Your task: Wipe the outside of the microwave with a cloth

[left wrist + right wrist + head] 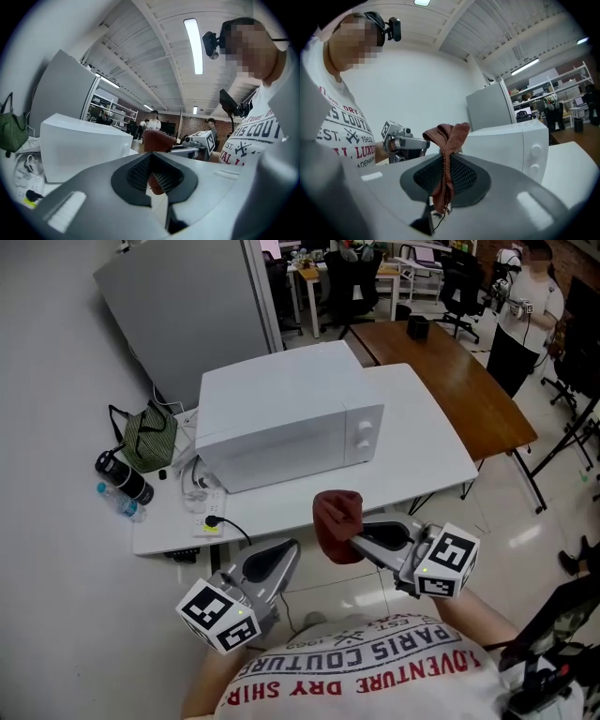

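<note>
Currently, the right tongs are clenched on a rust-red woven cloth. The right gripper view shows the fabric pinched flat between the two black ribbed pads, with a bunched wad standing proud beyond the tips and a short tail hanging below. This grip probably lets soft fabric, not the hard jaws, meet the surface first.

The left tongs are closed with nothing between them. The red fabric seen through their notch in the left gripper view lies beyond them, just to their right. They sit low and near the operator, apparently kept clear of the wiping path.

The white box-shaped microwave stands ahead of both tongs, on the white rectangular table. Its door and two dials face the right tongs. Cloth and microwave are apart; wiping has not yet begun.
</note>
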